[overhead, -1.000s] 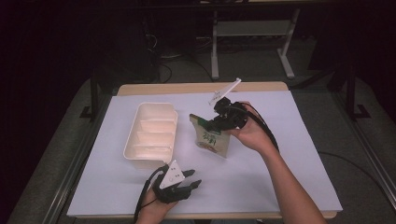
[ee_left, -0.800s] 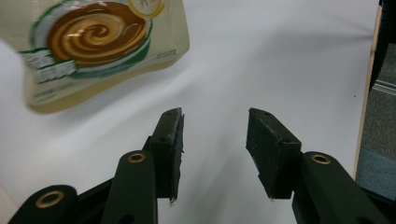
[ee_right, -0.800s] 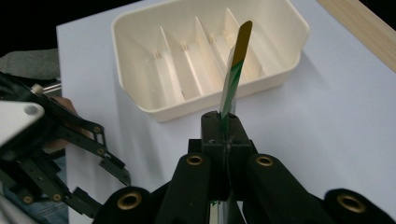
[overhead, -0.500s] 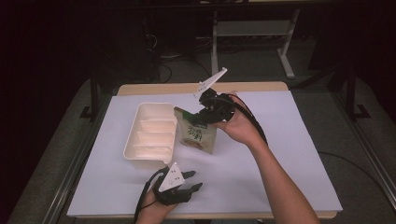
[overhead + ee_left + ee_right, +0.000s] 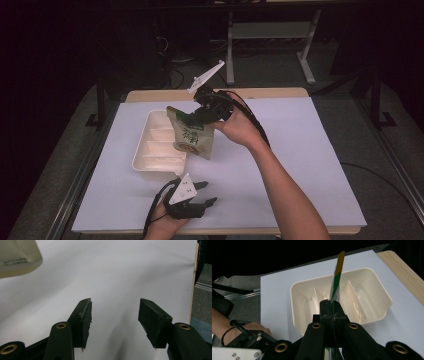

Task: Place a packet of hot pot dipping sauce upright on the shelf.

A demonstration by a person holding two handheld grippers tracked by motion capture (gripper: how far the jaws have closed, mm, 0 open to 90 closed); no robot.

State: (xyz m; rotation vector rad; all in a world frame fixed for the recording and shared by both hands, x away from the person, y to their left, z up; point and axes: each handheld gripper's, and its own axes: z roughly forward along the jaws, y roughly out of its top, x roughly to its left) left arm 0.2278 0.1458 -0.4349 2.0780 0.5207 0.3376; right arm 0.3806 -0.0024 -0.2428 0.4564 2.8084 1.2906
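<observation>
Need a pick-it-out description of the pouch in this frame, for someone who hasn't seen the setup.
Start at the white sheet covering the table, then find the cream divided tray on its left half. Just above the tray's right edge hangs a green pouch, pinched at its top by the right gripper. It is the one printed, green thing, and it hangs in the air.

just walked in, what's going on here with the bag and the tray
A person works two hand-held grippers at a table. The right gripper is shut on a green snack bag, holding it in the air over the white divided tray. The left gripper sits near the table's front edge, jaws just opening with nothing between them.
</observation>
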